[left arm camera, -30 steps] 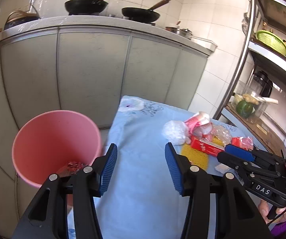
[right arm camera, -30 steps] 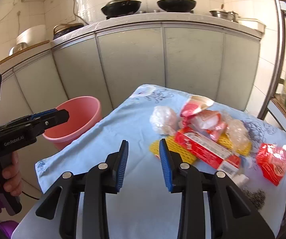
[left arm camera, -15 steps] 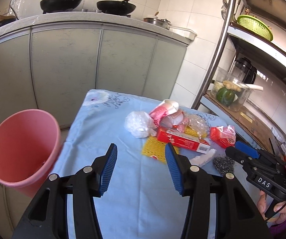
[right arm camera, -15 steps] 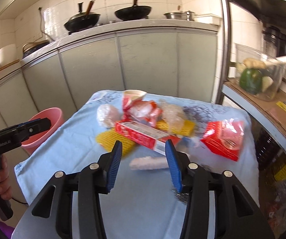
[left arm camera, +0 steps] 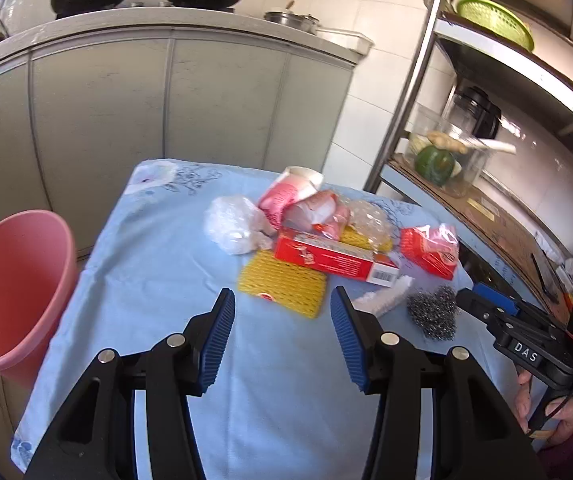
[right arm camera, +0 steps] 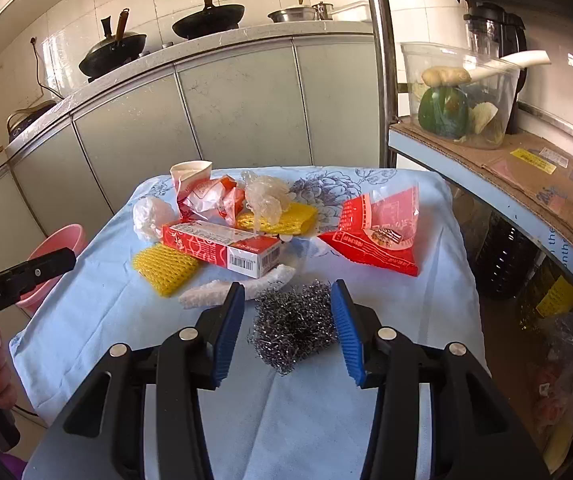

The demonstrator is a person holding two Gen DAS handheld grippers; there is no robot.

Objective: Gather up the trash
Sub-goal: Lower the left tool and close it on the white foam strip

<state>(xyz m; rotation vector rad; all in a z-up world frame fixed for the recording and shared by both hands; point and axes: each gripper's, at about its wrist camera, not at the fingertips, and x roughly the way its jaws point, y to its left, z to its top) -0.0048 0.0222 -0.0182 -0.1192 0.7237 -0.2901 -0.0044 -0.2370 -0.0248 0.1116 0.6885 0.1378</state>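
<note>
Now, at this moment:
Tabletop (left arm camera: 158,264): covered with a pale blue cloth; fills the lower centre of both views.
Left tongs (left arm camera: 282,334): jaws wide, nothing between the pads; low centre of the left view, over bare cloth just short of the yellow foam net (left arm camera: 282,284).
Right tongs (right arm camera: 288,330): jaws have just been opening and stand apart; the steel scourer (right arm camera: 292,330) lies on the cloth between them, pads not pressing on it.
Trash pile: mid-frame in both views. Red carton (right arm camera: 222,246) lies flat with its barcode end toward the camera, resting partly on the yellow net. White foam strip (right arm camera: 234,288) just below the carton, beside the scourer.
Other trash: crumpled paper cup (left arm camera: 290,194) and wrappers behind the carton; clear plastic wad (left arm camera: 234,224) to its left; red packet (right arm camera: 378,232) to the right of the pile, slightly apart.
Pink bin (left arm camera: 10,288): left edge of the left view, beside the tabletop; open mouth tilted toward the camera.
Background: two woks on the counter, upper frame.
</note>
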